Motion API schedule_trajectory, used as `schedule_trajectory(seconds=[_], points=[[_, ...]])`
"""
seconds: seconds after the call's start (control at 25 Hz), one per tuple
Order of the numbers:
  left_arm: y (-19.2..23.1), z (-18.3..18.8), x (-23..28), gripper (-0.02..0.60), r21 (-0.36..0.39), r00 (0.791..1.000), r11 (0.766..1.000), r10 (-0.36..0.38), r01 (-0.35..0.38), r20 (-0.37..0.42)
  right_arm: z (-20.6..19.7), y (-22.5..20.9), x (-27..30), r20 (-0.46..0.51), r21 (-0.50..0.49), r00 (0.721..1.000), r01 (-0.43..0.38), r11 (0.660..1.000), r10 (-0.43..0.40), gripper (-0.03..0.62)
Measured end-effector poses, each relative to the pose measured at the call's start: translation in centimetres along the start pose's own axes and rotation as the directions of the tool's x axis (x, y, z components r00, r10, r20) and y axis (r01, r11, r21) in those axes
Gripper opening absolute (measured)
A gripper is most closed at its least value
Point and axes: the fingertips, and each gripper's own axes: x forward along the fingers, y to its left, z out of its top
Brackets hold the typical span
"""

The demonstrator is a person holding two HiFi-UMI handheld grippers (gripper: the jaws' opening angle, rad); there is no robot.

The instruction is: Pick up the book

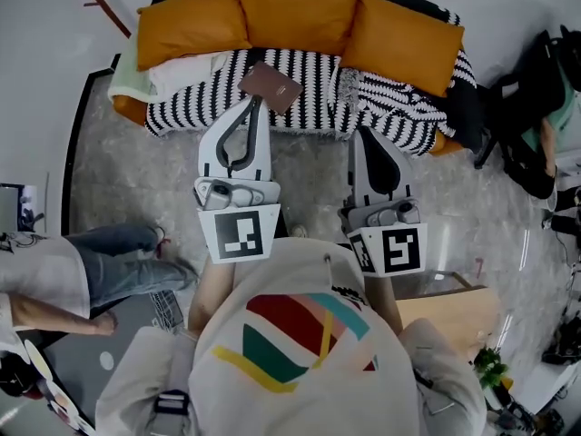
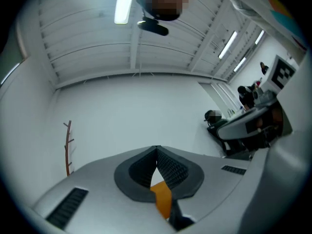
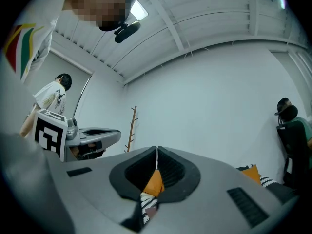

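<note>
The brown book point(image 1: 270, 85) lies flat on the striped blanket point(image 1: 313, 75) on the couch point(image 1: 127, 109), just below the orange cushions point(image 1: 300, 9). The left gripper point(image 1: 255, 104) points toward it. In the head view its tip sits right at the book's near corner, so I cannot tell if it touches the book or is only in front of it. The left gripper view shows its jaws closed together at the tip with nothing in them. Only a bit of orange peeks through the gap lower down, and the book is out of sight there. The right gripper point(image 1: 362, 134) is off to the right of the book, apart from it. Its jaws are closed too and hold nothing, and orange and stripes peek through its gap. The hands that hold the grippers are hidden under the marker cubes point(image 1: 242, 234) and the person's shirt point(image 1: 300, 352).
</note>
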Motion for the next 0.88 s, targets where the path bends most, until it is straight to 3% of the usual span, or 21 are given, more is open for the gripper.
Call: schedule_trajectory(seconds=[0.16, 0.36, 0.88], points=[[0.6, -1.7, 2.6, 0.006, 0.164, 0.999, 0.986, -0.038, 0.039, -0.01, -0.6, 0.0, 3.4, -0.003, -0.003, 1.0, -0.003, 1.0, 0.003, 0.015], [3.0, -4.2, 6.4, 0.006, 0.218, 0.998, 0.973, -0.068, 0.07, -0.017, -1.8, -0.1, 8.4, -0.024, -0.005, 1.0, -0.001, 1.0, 0.001, 0.015], [12.3, -11.7, 15.9, 0.006, 0.206, 0.992, 0.973, -0.092, 0.107, -0.085, -5.0, -0.8, 22.6, -0.103, 0.003, 0.994, 0.021, 1.0, -0.02, 0.015]])
